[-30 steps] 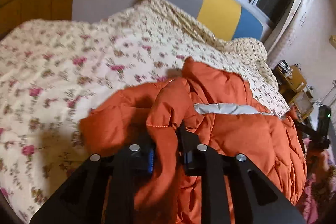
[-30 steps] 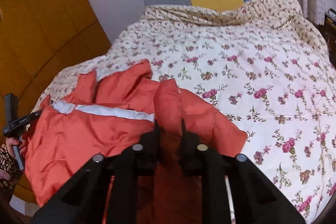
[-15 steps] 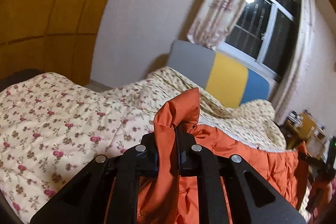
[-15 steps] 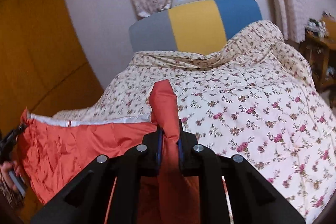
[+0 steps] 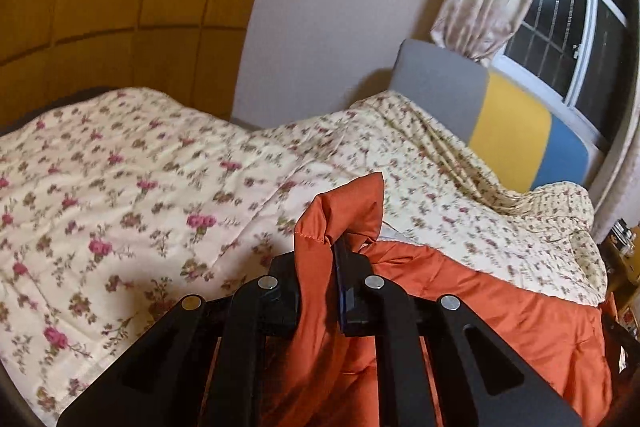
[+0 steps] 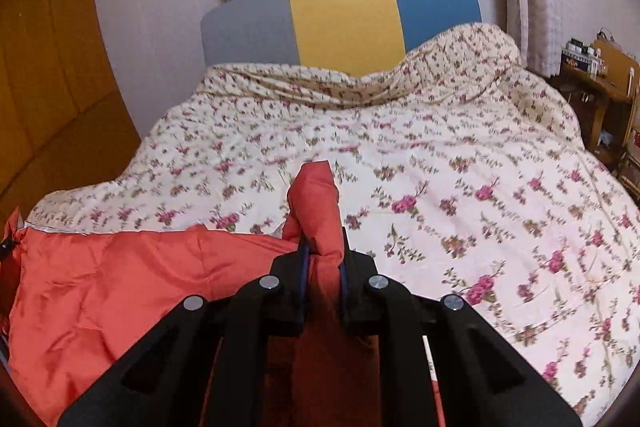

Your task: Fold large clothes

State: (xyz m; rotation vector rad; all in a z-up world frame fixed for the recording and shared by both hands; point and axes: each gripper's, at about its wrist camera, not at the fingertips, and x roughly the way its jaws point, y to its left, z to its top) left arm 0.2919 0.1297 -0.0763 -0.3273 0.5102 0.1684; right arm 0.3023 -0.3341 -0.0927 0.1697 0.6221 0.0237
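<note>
Right, grip check: both hands are clamped on cloth, nothing slack in either pinch.
Left gripper [image 5: 334, 267]: jaws closed tight on a bunched corner of the orange jacket [image 5: 500, 319], which pokes up at lower centre of the left wrist view.
Right gripper [image 6: 322, 259]: pinching a rolled-up edge of the same jacket [image 6: 120, 287], sticking up at centre of the right wrist view.
Where the jacket is: lifted at both held corners, the rest sagging toward the floral quilt [image 6: 440, 155] at the near edge of the bed.
Long axis: the body runs sideways between the two hands, off to the lower right in the left view, off to the lower left in the right view.
Which way it lies: the cloth hangs below and between the grippers; bare quilt stretches ahead toward the headboard [image 6: 344, 11].
Nearer hand: neither, by my judgement; each holds its own end.
Coming move: likely carrying both corners forward together, held level.
</note>
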